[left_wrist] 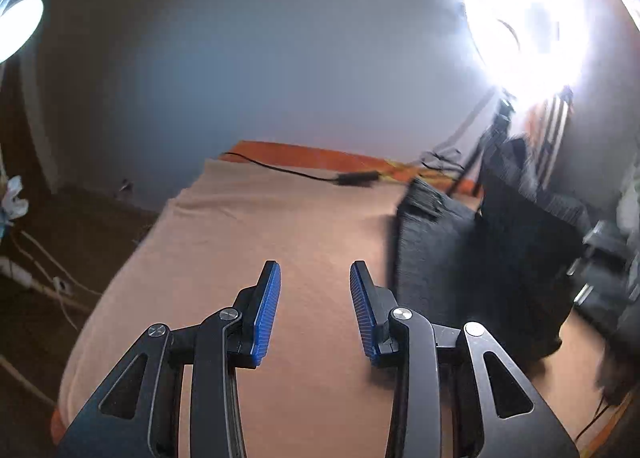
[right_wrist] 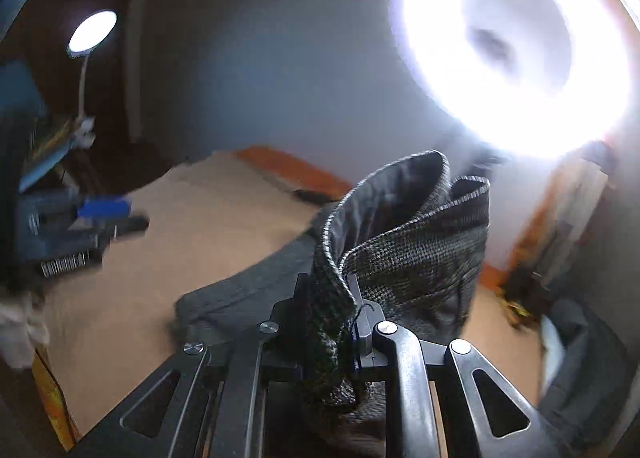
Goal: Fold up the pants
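Dark grey woven pants (left_wrist: pixel 460 258) lie at the right of a tan-covered table (left_wrist: pixel 260 238). Part of them is lifted off the cloth. My left gripper (left_wrist: pixel 315 278) is open and empty, above the tan cloth left of the pants. My right gripper (right_wrist: pixel 328 298) is shut on the pants (right_wrist: pixel 400 242). A fold of the fabric stands up between its fingers, and the rest trails down to the table (right_wrist: pixel 200 226). The right gripper shows blurred at the right edge of the left wrist view (left_wrist: pixel 600 270). The left gripper shows blurred at the left of the right wrist view (right_wrist: pixel 92 218).
A bright ring light (left_wrist: pixel 528 18) on a tripod stands at the far right and glares into both views (right_wrist: pixel 516 46). A black cable (left_wrist: pixel 304 174) lies along the table's far edge. A desk lamp (right_wrist: pixel 92 32) and cables (left_wrist: pixel 40 274) are off the left side.
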`<move>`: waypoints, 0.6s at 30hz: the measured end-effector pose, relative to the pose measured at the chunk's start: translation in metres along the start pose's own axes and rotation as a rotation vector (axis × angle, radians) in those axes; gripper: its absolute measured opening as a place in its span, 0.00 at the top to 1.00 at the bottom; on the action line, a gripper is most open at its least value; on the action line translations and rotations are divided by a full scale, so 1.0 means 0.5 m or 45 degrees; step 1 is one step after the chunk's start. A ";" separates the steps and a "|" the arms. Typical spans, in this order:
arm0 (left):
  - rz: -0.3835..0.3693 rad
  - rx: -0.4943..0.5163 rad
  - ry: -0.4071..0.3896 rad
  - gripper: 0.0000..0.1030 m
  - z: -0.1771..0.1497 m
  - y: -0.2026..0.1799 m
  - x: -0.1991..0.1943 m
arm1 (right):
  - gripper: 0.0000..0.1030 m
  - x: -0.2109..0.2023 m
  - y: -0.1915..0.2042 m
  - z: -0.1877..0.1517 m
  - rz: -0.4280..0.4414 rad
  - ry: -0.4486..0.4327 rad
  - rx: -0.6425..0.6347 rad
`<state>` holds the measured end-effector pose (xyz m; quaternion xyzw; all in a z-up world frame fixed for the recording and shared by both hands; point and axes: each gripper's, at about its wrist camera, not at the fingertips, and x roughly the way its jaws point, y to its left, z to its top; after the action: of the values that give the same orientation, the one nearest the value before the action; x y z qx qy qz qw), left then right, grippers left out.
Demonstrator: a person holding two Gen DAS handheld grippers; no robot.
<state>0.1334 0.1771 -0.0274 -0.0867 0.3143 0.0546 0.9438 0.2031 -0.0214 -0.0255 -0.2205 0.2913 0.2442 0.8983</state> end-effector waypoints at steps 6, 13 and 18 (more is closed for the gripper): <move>0.023 -0.117 -0.028 0.67 0.010 0.055 -0.010 | 0.89 0.098 0.118 -0.016 0.024 0.105 -0.168; 0.025 -0.109 -0.020 0.67 0.009 0.048 -0.006 | 0.87 0.129 0.146 -0.036 0.081 0.146 -0.201; -0.001 -0.097 -0.015 0.67 0.014 0.031 -0.006 | 0.66 0.092 0.103 -0.037 0.288 0.091 -0.108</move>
<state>0.1329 0.1937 -0.0221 -0.1224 0.3063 0.0668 0.9417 0.1987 0.0234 -0.0811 -0.2326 0.3355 0.3482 0.8439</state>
